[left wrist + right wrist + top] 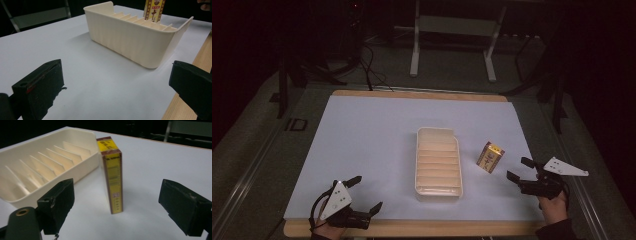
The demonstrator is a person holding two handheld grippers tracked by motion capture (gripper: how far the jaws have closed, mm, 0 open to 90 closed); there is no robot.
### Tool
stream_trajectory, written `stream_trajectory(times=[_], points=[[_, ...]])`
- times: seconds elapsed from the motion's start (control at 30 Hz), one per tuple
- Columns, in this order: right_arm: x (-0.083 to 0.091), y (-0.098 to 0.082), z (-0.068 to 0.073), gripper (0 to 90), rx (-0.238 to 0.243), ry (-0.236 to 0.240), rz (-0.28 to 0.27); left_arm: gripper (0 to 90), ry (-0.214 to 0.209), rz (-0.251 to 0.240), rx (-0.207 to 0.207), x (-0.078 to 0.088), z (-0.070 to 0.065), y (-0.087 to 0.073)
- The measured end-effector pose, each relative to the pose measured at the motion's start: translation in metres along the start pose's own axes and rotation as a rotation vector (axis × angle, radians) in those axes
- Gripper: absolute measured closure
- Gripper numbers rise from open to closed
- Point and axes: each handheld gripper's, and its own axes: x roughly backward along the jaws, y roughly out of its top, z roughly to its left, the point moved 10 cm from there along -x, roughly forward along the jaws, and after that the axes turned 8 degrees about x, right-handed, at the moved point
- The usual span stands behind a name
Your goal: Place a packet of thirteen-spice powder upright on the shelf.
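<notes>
high view, yellow box (490,156) (upright), cream tray (438,161)

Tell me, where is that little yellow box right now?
The yellow box stands upright on the white table cover, just right of the cream slotted tray in the high view, with the open right claw close by.

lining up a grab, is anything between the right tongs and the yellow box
Nothing: in the right gripper view only bare white table cover lies between the open right tongs and the upright yellow box. The cream tray sits off to one side.
</notes>
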Motion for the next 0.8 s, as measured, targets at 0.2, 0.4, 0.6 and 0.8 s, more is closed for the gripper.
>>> stream_trajectory(times=[0.2,0.4,0.6,0.8], points=[[-0.002,-0.002,0.004,13.6,0.013,0.044,0.027,0.0,-0.002,-0.002,0.002,0.001,0.000,0.000],[-0.006,-0.023,0.008,14.4,0.097,0.199,0.065,0.0,-0.001,-0.003,-0.001,0.000,0.000,0.001],[-0.012,-0.046,0.023,14.3,0.174,0.395,0.183,0.0,0.000,-0.003,0.001,0.000,0.000,0.001],[-0.012,-0.054,0.032,14.4,0.272,0.490,0.344,0.0,0.000,-0.002,-0.002,0.000,0.000,0.000]])
